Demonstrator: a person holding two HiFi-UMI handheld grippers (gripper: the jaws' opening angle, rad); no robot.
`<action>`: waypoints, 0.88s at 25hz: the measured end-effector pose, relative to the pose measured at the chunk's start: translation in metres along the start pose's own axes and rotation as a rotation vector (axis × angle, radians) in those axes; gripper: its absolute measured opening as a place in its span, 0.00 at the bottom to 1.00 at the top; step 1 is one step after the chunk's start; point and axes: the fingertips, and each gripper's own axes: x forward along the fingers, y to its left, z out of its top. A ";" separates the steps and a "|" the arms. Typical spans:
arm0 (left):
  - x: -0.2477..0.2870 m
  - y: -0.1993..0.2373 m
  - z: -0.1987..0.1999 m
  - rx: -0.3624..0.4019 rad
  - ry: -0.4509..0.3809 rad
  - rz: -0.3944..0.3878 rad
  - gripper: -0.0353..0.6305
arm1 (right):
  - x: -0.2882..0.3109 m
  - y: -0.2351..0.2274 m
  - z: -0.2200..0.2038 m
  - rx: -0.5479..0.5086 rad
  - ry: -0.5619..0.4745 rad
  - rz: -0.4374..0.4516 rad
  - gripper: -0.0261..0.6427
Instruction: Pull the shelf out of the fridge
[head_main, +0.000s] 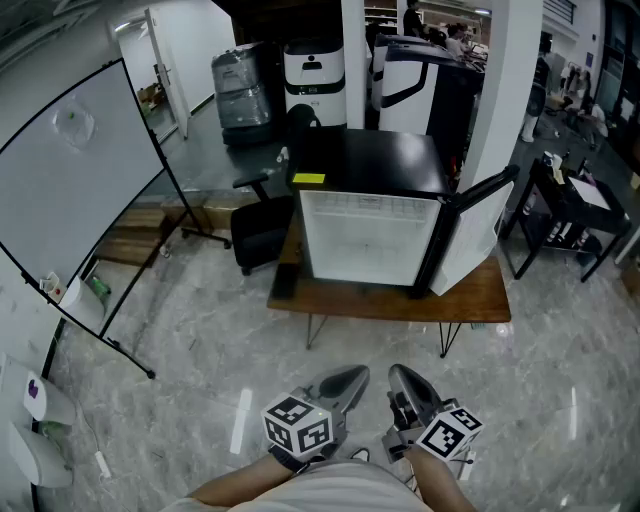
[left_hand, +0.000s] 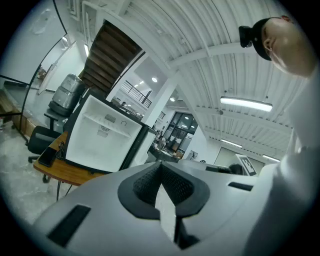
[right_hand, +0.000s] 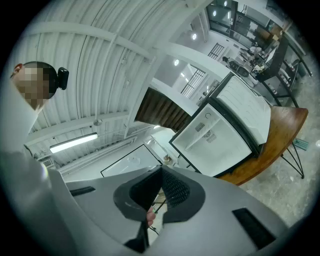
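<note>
The person is holding the 2 grippers low and close to the body, because the reach has not begun, I think. The left gripper (head_main: 338, 390) and the right gripper (head_main: 410, 390) are both keeping their jaws pressed together on nothing. Far ahead of them the mini fridge (head_main: 368, 238) is standing on a wooden table (head_main: 400, 300), with its door (head_main: 472, 238) open. The shelf should be inside the fridge, but it is too faint to pick out.

Bright, even indoor light is coming from ceiling tubes (left_hand: 246, 103). Pale glare streaks are showing on the floor (head_main: 240, 420). The fridge (head_main: 365, 240) interior is washing out near white. Shadows are falling soft and faint. Both gripper views are bending hard at the rims, with corners going black. The head view is reading sharp.
</note>
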 end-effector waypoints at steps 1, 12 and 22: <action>0.001 -0.001 -0.001 0.000 -0.001 0.001 0.06 | -0.001 -0.001 0.000 0.000 0.000 0.001 0.07; 0.007 -0.008 -0.005 -0.008 -0.007 0.011 0.06 | -0.010 -0.006 0.003 0.012 0.005 0.016 0.07; 0.015 0.000 0.002 -0.021 -0.047 0.043 0.06 | -0.011 -0.009 0.015 0.074 -0.016 0.070 0.07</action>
